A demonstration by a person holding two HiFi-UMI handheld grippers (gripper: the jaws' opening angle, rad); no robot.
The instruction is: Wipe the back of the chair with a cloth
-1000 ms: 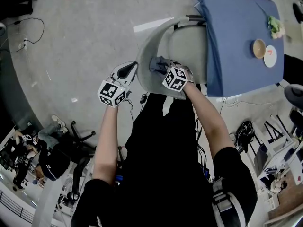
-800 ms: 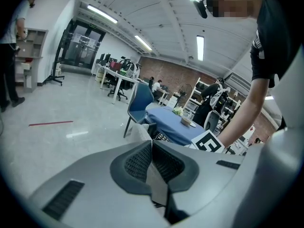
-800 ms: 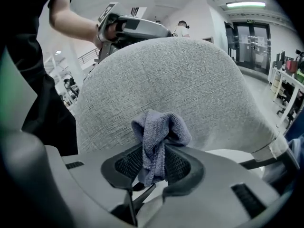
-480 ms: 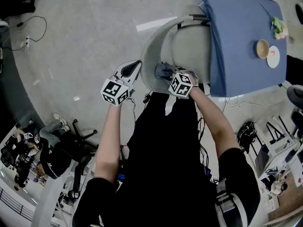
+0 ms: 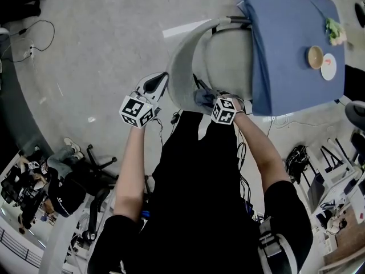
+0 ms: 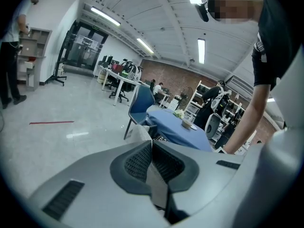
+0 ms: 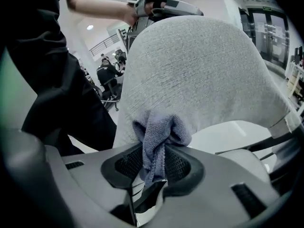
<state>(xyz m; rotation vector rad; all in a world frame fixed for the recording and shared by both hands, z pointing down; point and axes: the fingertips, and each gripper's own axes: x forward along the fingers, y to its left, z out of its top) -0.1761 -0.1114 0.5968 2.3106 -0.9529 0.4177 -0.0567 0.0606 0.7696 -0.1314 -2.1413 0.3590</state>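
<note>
My right gripper [image 7: 154, 170] jaws are pinching the cloth [image 7: 160, 134], bunched against the chair back [image 7: 199, 75] at 12 o'clock; looks light and floppy, so I'd grip the gathered middle; left gripper [image 6: 151, 148] jaws pressed together, empty

Counts:
- 2 grey handheld two-jaw grippers with marker cubes: left gripper [image 5: 163, 77], right gripper [image 5: 212, 103]
- 1 crumpled blue-grey terry cloth [image 7: 159, 132]
- 1 grey fabric-backed chair [image 5: 185, 67]
- 1 table under a blue tablecloth [image 5: 285, 44]
- on that table: 1 tan round bowl [image 5: 312, 57], 1 white round plate [image 5: 327, 67], 1 small green leafy bunch [image 5: 334, 32]
- 1 blue plastic chair [image 6: 141, 103] at the table's far side
- 1 red floor stripe [image 6: 51, 123]
- 2 bare forearms on the person holding the grippers
</note>
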